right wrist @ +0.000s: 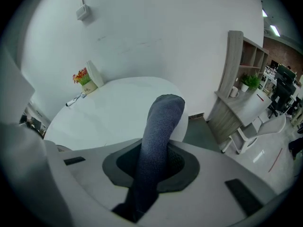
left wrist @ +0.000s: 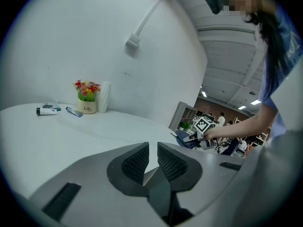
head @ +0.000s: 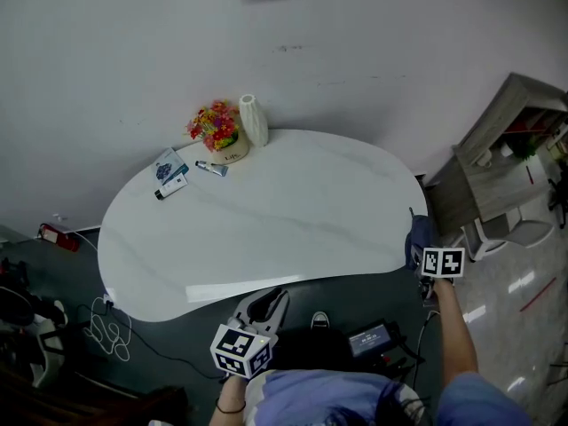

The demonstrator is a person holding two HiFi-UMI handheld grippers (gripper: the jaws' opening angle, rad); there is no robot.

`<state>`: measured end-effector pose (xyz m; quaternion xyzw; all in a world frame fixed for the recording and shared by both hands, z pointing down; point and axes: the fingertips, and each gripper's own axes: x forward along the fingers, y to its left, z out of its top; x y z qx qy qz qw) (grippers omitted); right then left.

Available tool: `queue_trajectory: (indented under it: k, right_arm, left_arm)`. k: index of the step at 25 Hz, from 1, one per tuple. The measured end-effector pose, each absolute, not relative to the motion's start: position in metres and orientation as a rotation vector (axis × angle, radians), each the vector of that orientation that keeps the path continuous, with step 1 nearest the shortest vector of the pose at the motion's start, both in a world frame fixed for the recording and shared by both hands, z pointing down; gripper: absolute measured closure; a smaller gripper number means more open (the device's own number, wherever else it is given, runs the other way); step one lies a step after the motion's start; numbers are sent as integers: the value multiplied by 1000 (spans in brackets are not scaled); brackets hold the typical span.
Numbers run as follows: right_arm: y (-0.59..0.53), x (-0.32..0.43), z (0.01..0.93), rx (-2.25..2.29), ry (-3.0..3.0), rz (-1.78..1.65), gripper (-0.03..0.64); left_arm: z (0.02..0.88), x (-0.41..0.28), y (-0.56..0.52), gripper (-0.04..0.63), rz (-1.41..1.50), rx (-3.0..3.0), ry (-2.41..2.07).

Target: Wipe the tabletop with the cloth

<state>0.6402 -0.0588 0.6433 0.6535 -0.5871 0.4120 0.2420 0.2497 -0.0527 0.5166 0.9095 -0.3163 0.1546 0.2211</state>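
My left claw (head: pixel 269 302) sits at lower centre, its jaws a narrow gap apart with nothing between them. My right claw (head: pixel 424 248), at the right on an outstretched forearm (head: pixel 454 331), clamps a dark blue knitted cloth (right wrist: pixel 158 126).

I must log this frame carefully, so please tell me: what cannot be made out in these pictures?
Print on the packet and the tube: too small in every view.
Full size of the cloth: lower end vanishes inside the right hand-held gripper, right gripper view; partly covered in the head view.
Whether the cloth touches the tabletop: too small, head view.
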Motion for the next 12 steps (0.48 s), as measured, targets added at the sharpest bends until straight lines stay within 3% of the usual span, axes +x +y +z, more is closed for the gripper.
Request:
queue_trajectory:
  k: [6, 12]
  right_arm:
    - [-81, 572, 622, 1750, -1720, 1087, 546]
    - [-112, 449, 598, 1643, -1869, 1045, 546]
  left_arm:
    - [518, 193, -50, 534, 409, 2477, -959]
    - [514, 104, -40, 534, 391, 2444, -1043]
